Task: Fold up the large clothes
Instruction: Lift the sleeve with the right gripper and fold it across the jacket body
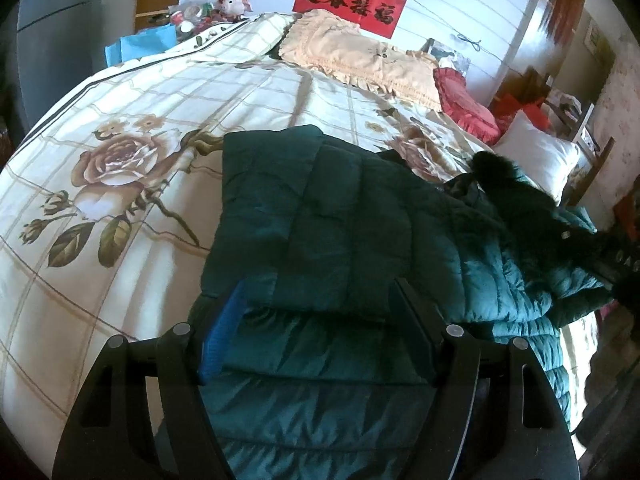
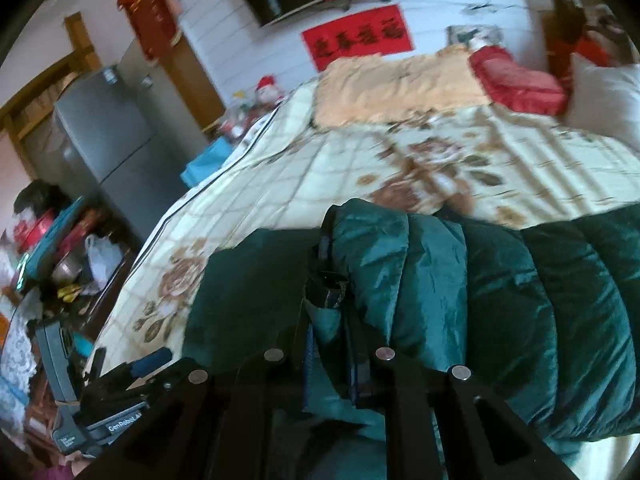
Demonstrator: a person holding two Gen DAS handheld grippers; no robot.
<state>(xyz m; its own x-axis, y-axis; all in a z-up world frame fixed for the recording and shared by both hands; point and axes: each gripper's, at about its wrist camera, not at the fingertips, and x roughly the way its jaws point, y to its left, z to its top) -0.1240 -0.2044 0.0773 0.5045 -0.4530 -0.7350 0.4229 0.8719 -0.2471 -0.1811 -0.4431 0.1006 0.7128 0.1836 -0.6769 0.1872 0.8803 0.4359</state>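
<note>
Dark green quilted puffer coat (image 1: 360,216) lies on the bed, on a cream bedspread printed with brown roses (image 1: 120,168), already doubled into a thick slab. Its black fur-trimmed hood (image 1: 516,196) trails toward 3 o'clock in the left wrist view. Peach frilled pillow (image 1: 360,56) and red cushion (image 1: 464,100) sit at the headboard, 12 to 1 o'clock, well apart from the coat.

Left gripper (image 1: 316,320): fingers spread wide, either side of the coat's near folded edge. The fabric lies between them, but the pads do not appear to press it. Blue pad shows on the finger at 9 o'clock.

Right gripper (image 2: 326,300): fingers closed together, pinching a bunched fold of the green coat, with a dark strap or zipper edge at the tips. The view is blurred, so finer detail cannot be told.

Step in hand, as judged: a fold-over, the right gripper carrying a gripped edge across the coat's body.

Next move calls for: laying the held edge flat, aligned with the layer beneath, then releasing; the left gripper steadying the slab so the slippery shell does not slide. The hood remains to be tucked in.
</note>
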